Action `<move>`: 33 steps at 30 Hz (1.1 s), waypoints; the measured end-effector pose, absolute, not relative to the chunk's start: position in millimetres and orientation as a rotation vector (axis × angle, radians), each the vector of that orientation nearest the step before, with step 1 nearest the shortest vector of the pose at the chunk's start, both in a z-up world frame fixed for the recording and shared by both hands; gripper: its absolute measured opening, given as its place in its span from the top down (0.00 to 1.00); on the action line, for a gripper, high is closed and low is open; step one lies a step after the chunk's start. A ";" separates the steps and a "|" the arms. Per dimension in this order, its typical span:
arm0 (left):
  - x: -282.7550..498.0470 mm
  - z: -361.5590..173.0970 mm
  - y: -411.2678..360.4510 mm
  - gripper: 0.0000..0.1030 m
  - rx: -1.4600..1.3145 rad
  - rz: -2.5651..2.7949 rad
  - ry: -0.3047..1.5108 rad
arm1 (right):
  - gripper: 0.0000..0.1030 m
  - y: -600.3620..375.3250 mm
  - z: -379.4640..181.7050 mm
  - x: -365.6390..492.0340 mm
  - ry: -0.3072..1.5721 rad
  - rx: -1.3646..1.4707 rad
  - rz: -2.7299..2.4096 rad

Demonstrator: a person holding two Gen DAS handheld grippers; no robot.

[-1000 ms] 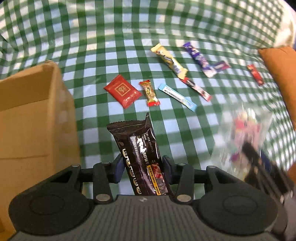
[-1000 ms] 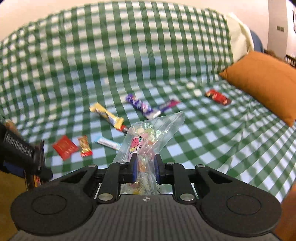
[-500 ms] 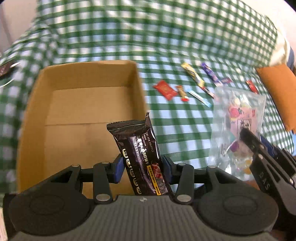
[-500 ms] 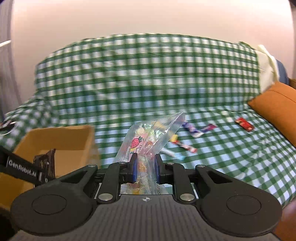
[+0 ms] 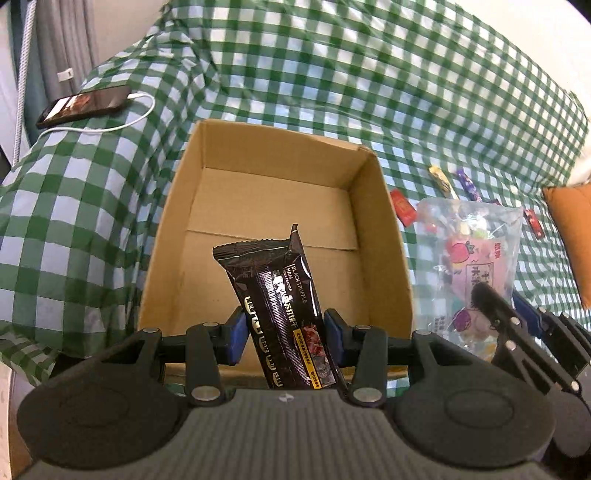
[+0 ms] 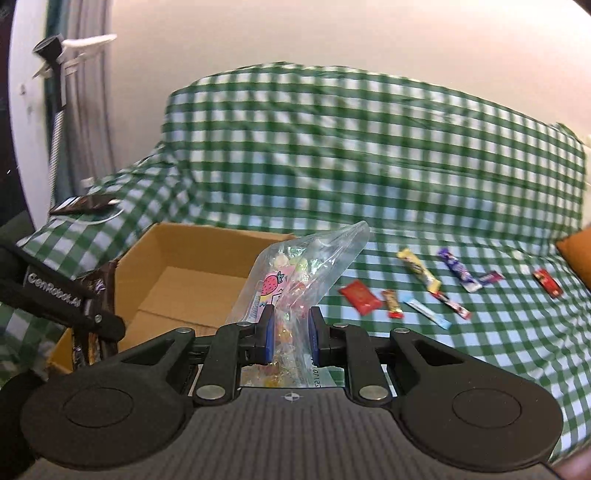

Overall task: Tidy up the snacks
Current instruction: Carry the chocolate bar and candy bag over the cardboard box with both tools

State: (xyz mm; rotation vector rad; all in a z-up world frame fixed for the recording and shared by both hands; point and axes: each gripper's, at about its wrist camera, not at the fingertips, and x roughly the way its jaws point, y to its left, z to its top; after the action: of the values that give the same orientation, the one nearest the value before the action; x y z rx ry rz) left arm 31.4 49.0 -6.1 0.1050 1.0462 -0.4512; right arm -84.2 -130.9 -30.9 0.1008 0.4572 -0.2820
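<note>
My left gripper is shut on a black snack packet and holds it over the near edge of an open, empty cardboard box. My right gripper is shut on a clear bag of candy, held just right of the box. The bag also shows in the left wrist view, with the right gripper below it. Several small snacks lie on the checked cloth to the right: a red packet, a yellow bar, a purple bar.
The box sits on a sofa under a green checked cloth. A phone on a white cable lies on the left armrest. An orange cushion is at the right. A wall rises behind the sofa.
Both grippers have swung left, away from the loose snacks to the box, each still holding its item. The box now fills the middle of the left wrist view.
</note>
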 end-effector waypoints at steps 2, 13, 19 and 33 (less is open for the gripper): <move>36.4 -8.7 51.8 0.53 0.105 -0.449 1.043 | 0.81 -122.1 -31.1 -77.2 0.467 0.083 -0.267; 64.8 -31.0 46.3 0.53 0.160 -0.424 1.052 | 0.81 -108.7 -41.9 -39.6 0.532 0.063 -0.223; 84.7 -46.2 31.8 0.53 0.199 -0.408 1.065 | 0.81 -119.0 -53.7 -21.2 0.565 0.073 -0.207; 123.1 -85.0 10.9 0.53 0.263 -0.390 1.097 | 0.80 -131.1 -79.6 20.6 0.629 0.090 -0.182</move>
State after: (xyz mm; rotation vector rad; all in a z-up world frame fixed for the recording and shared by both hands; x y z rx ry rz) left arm 123.1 10.9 -85.0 0.2631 1.0970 -0.3899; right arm 20.6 -131.1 -79.6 0.0897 0.6288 -0.1823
